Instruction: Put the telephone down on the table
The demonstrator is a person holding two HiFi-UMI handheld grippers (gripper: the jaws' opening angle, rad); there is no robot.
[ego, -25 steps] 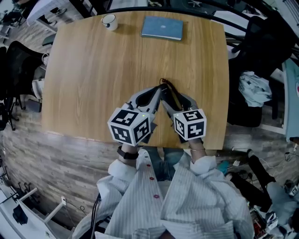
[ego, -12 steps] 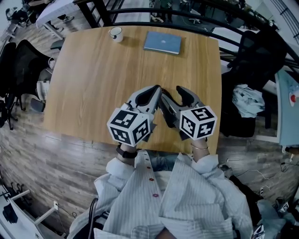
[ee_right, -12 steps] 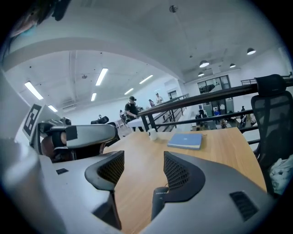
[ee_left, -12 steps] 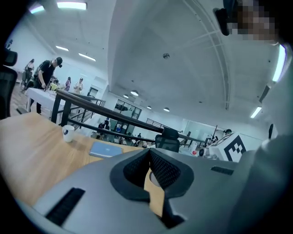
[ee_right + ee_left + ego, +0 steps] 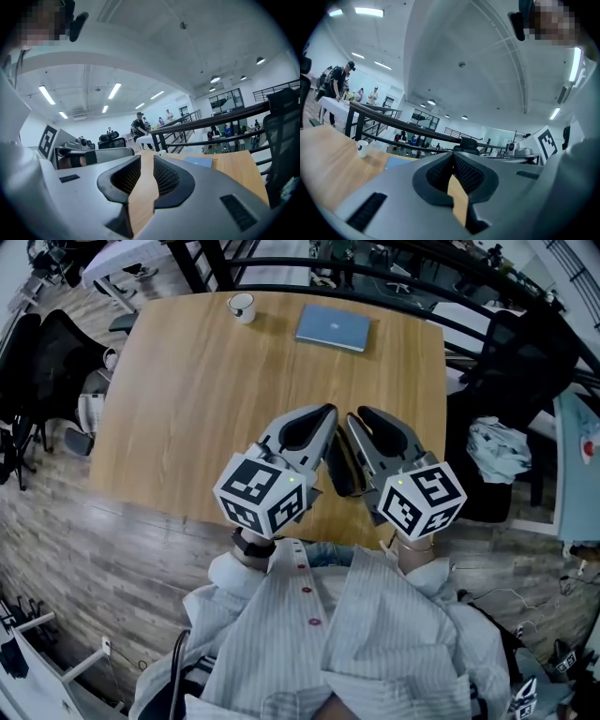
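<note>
Both grippers hover over the near part of the wooden table [image 5: 206, 381], side by side with their tips pointing away from me. A dark oblong thing [image 5: 338, 465], probably the telephone, lies on the table in the gap between them; neither gripper holds it. My left gripper [image 5: 325, 412] [image 5: 452, 155] has its jaws together and only table wood shows past them. My right gripper [image 5: 357, 416] [image 5: 146, 158] is closing its jaws: a narrow slit remains and nothing is in it.
A white mug [image 5: 242, 306] and a blue flat notebook-like thing [image 5: 334, 326] sit at the table's far edge. Black chairs stand at the left [image 5: 37, 362] and right [image 5: 516, 362], with a bundle of cloth [image 5: 492, 451] on the right. Railings run behind the table.
The two grippers have drawn apart, the right one shifting right and nearer to me. The dark thing that was at their joined tips now lies between them. The right jaws have narrowed.
</note>
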